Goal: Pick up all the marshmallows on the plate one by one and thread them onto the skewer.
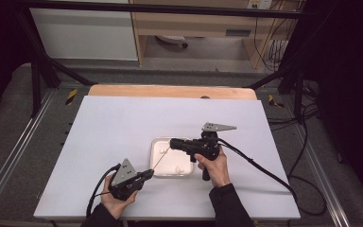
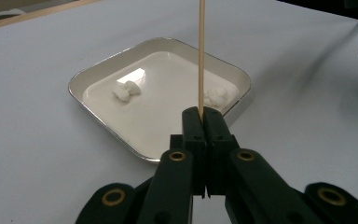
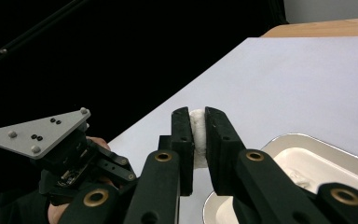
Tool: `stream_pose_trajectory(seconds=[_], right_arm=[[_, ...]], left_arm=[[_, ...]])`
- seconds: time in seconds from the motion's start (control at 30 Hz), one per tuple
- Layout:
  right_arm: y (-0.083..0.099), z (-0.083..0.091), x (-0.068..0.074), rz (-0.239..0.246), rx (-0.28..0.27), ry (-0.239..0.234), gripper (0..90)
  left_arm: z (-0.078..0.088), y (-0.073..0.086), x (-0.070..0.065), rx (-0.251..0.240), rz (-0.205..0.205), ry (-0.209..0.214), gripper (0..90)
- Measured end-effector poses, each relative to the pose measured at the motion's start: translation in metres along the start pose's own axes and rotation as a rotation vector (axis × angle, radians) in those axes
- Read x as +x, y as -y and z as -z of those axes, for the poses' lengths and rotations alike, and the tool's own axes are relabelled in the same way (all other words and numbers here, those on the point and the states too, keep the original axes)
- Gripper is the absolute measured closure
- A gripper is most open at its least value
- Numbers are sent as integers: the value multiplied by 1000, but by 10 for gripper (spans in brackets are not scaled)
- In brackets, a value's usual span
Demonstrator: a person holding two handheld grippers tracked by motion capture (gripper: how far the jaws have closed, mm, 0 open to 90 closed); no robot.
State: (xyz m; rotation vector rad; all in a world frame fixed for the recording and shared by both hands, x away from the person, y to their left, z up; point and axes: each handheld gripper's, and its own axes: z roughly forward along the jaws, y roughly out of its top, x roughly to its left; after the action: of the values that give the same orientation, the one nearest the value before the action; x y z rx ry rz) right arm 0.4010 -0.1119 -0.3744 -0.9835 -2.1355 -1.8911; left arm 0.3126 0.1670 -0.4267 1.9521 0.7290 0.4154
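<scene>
White desk (image 1: 123, 132), tray (image 1: 157, 156) mid-desk. Left tool (image 2: 203, 114) pinches skewer (image 2: 200, 56) angled over tray; right tool (image 3: 196, 123) pinches marshmallow (image 3: 197, 135) above tray edge. Line marshmallow's centre with skewer tip, push straight along the stick, keep left hand steady.

Left claw (image 2: 204, 116) is clamped on a thin wooden skewer (image 2: 200, 56); it sticks straight up. White tray (image 2: 98, 74) behind holds marshmallow bits (image 2: 127, 89).

Grey carpeted floor (image 1: 9, 123); black frame rails (image 1: 160, 8); pale wooden shelving (image 1: 194, 28); white cabinet (image 1: 85, 33); trailing floor cables (image 1: 307, 142); dim surroundings.
</scene>
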Motion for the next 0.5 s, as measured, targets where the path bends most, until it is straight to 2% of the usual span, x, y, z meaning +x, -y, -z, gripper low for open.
stream_pose_trajectory(seconds=[0.5], right_arm=[[6, -4, 3, -1, -7, -17, 829]], left_arm=[[-3, 0, -1, 17, -2, -3, 894]])
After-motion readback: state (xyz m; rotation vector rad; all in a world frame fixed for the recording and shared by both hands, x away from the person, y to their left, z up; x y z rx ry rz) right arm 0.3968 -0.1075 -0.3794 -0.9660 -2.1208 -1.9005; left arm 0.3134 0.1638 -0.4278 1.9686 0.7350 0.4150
